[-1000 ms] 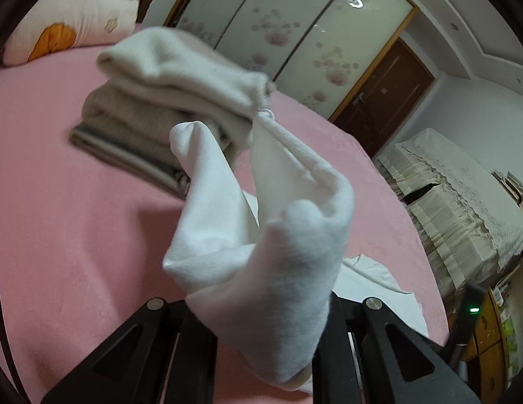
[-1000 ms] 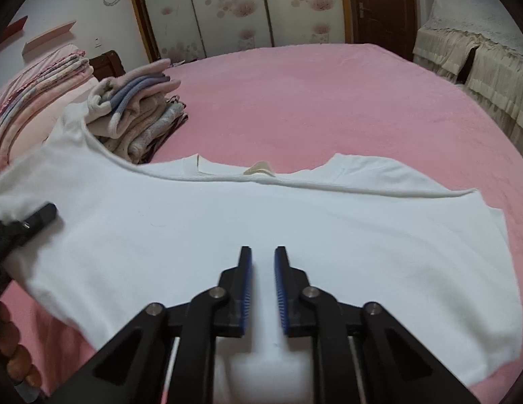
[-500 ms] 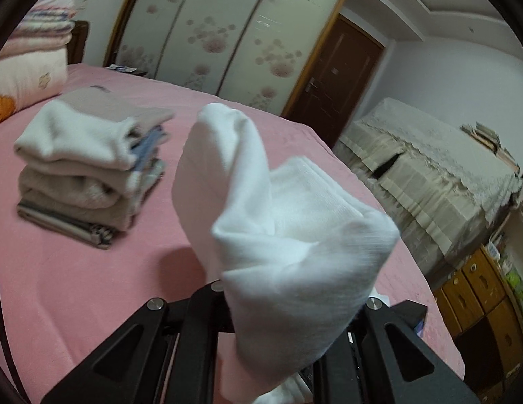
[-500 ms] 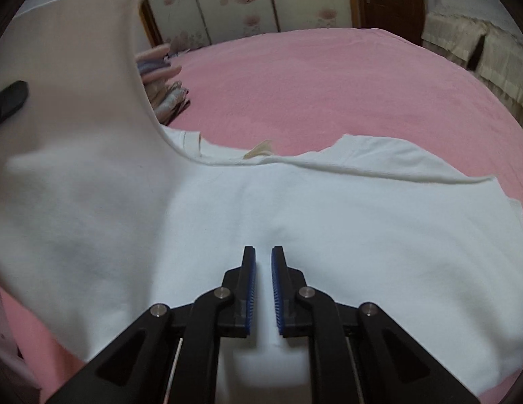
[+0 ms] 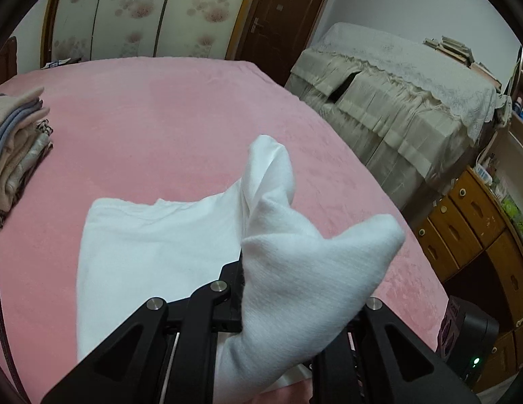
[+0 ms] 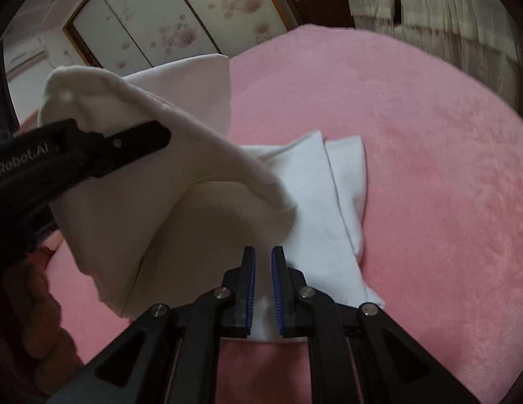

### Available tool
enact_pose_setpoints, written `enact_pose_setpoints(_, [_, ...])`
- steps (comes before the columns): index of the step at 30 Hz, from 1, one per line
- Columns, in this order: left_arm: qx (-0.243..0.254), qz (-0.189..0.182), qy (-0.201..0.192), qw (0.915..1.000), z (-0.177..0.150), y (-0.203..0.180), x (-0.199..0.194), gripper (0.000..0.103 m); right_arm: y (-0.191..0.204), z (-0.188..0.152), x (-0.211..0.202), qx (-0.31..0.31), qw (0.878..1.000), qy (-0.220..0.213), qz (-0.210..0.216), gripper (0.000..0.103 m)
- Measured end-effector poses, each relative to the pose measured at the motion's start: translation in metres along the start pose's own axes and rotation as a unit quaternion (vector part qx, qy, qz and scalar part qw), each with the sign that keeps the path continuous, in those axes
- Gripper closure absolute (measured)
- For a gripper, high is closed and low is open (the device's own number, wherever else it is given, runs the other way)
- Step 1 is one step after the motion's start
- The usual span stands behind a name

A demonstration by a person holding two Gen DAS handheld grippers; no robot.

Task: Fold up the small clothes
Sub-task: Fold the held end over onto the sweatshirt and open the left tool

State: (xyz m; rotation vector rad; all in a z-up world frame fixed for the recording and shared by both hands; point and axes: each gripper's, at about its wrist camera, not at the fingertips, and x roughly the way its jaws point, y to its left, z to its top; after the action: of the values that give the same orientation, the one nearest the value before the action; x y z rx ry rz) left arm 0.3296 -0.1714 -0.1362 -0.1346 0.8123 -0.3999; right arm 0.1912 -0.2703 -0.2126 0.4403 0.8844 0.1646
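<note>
White garment (image 5: 153, 245) is lying partly spread on the pink bed (image 5: 160, 128) in the left wrist view, while the left hand-held gripper (image 5: 261, 306) is clamping a bunched fold of it, lifted above the cloth, with a stack of folded clothes (image 5: 15, 141) sitting at the far left. In the right wrist view, the right hand-held gripper (image 6: 263, 289) is resting over the garment's near edge with jaws narrow and gripping nothing, and the left hand-held gripper is holding the raised fold just above the flat part.
</note>
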Motion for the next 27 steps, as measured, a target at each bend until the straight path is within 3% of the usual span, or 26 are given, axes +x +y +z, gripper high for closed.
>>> enact_pose_setpoints(10, [0.017, 0.022, 0.002, 0.9996, -0.007, -0.011, 0.000, 0.093, -0.011, 0.047, 0.040, 0.019, 0.996, 0.039, 0.081, 0.093])
enact_pose_setpoints(13, [0.019, 0.018, -0.002, 0.9997, -0.010, -0.013, 0.001, 0.093, -0.014, 0.065, 0.046, 0.012, 0.997, 0.028, 0.067, 0.093])
enact_pose_setpoints(16, [0.023, 0.015, 0.004, 0.9996, -0.017, -0.015, 0.009, 0.093, -0.022, 0.082, 0.038, 0.009, 0.999, -0.011, 0.039, 0.093])
enact_pose_setpoints(21, [0.030, 0.021, 0.044, 0.9984, -0.038, -0.021, 0.038, 0.091, -0.042, 0.093, 0.016, 0.009, 0.999, -0.050, -0.010, 0.093])
enact_pose_setpoints(24, [0.040, 0.030, 0.058, 0.9971, -0.051, -0.030, 0.055, 0.081, -0.057, 0.089, 0.004, 0.014, 0.998, -0.054, -0.021, 0.093])
enact_pose_setpoints(27, [0.067, 0.048, 0.073, 0.9939, -0.063, -0.045, 0.069, 0.059, -0.066, 0.086, -0.003, 0.011, 0.998, -0.052, -0.034, 0.093])
